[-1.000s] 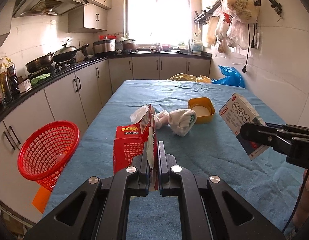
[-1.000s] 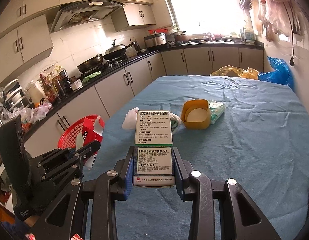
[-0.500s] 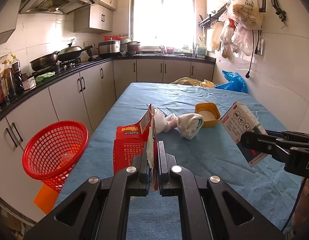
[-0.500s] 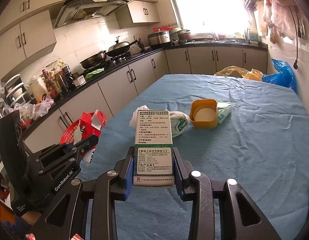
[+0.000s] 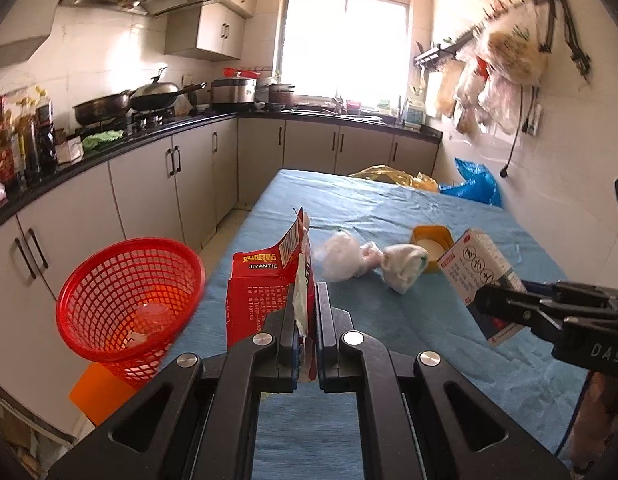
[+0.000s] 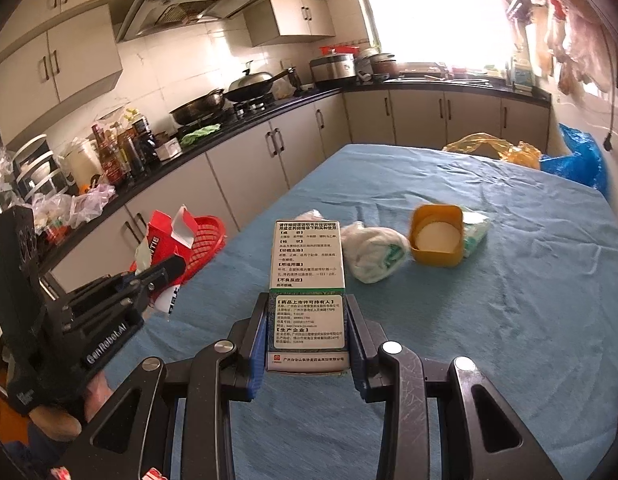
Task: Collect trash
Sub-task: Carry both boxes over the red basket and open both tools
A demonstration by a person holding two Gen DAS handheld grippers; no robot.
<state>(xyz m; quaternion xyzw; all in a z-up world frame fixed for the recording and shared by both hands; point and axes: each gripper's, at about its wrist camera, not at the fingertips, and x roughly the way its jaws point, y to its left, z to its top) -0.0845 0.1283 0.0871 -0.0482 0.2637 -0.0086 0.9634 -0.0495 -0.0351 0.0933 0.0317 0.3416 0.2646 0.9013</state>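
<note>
Both claws tilted down, loaded.

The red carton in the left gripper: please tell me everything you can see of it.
The red carton is a thin cardboard box with white print, the letters JIYANTIE and a barcode on a raised flap. Its top is torn open, with flaps standing up and a white inside showing. The left gripper is shut on one torn edge, so the carton hangs in the air, roughly upright, above the edge of the blue tablecloth. Only the fingers touch it. In the left wrist view the red basket shows to its left.
</note>
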